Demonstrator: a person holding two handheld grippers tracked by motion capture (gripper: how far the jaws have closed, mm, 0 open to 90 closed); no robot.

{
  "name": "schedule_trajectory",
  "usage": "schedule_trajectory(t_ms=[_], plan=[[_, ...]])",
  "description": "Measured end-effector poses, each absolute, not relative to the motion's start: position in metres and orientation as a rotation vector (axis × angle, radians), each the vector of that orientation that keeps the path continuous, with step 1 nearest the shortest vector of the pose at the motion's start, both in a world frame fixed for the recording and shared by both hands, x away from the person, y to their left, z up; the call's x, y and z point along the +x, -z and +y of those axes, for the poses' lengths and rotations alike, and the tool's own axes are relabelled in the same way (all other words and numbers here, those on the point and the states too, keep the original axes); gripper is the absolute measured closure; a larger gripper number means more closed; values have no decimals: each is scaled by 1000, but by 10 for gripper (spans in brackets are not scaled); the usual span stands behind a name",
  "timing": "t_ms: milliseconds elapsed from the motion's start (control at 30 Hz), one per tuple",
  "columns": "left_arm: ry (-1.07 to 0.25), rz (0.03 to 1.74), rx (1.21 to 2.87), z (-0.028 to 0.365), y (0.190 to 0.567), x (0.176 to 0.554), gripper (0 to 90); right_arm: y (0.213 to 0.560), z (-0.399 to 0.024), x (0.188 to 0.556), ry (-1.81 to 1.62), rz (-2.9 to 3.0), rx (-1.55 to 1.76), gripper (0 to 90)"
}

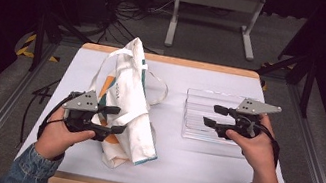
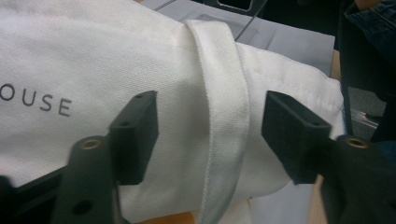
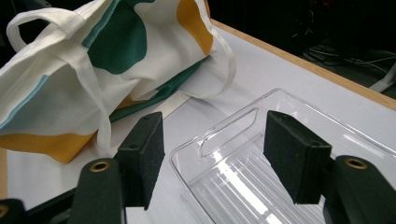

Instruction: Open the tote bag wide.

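Denim sleeves (image 1: 33,166) frame the near edge of the table (image 1: 198,166) as we bring the left claw (image 1: 115,119) to the white tote bag (image 1: 127,98) lying left of centre, its jaws astride a strap (image 2: 224,116) but not yet pressing it. Our right claw (image 1: 213,116) hangs released over the clear plastic tray (image 1: 193,131) to the bag's right, holding nothing. We judge the step to be taking hold of the bag; next the left jaws must clench squarely on strap and cloth.
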State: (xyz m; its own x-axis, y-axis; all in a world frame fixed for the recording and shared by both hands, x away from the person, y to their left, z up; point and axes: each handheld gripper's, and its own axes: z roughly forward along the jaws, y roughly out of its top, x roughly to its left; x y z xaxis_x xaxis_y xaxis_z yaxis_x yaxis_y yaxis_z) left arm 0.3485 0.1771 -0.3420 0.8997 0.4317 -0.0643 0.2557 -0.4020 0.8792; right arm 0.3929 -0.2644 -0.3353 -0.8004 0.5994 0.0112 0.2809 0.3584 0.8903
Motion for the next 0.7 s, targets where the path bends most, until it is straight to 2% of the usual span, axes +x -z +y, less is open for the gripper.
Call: schedule_trajectory(t_ms=[167, 267, 300, 333, 700], plan=[[-179, 472, 2000, 180, 340, 348, 672, 336, -262, 393, -1418, 2319, 772, 395], [-189, 454, 1981, 182, 337, 346, 725, 336, -260, 392, -1420, 2323, 767, 406], [-189, 454, 1981, 182, 337, 346, 830, 336, -259, 392, -1423, 2326, 760, 411], [-164, 437, 1952, 184, 334, 345, 862, 336, -258, 391, -1425, 2329, 758, 414], [-213, 410, 1859, 195, 321, 336, 884, 335, -235, 388, -1473, 2371, 670, 435]])
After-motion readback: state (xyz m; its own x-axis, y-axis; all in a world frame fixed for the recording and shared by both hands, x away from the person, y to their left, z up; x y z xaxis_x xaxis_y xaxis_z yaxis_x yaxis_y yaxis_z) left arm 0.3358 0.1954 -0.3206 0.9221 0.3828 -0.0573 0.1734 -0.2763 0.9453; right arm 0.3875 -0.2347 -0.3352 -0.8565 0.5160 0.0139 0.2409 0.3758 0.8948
